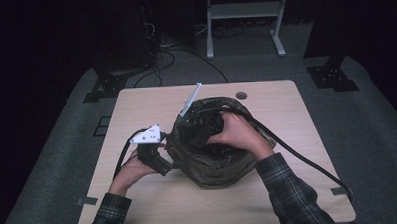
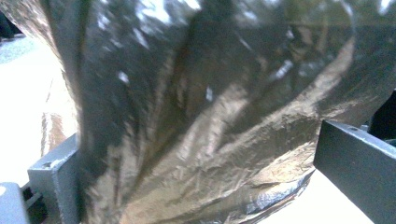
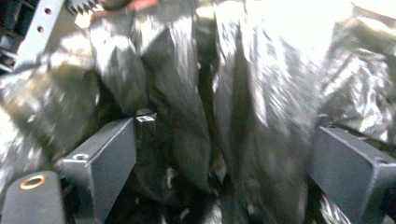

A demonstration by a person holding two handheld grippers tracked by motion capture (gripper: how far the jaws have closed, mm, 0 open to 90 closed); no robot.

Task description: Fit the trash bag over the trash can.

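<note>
From the high view, I saw a crumpled dark plastic bag (image 1: 213, 154) mid-table (image 1: 286, 99), my left gripper (image 1: 160, 156) at its left edge, my right gripper (image 1: 207, 122) pushed inside. My left gripper view showed jaws apart with bag film (image 2: 196, 121) between. My right gripper view: jaws apart, folds (image 3: 224, 116) between.

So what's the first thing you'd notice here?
A big crinkly dark plastic bag sits in the middle of the wooden table. The right hand reaches down into its open top, and the left tool is at the bag's left side, with shiny plastic between its jaws.
</note>
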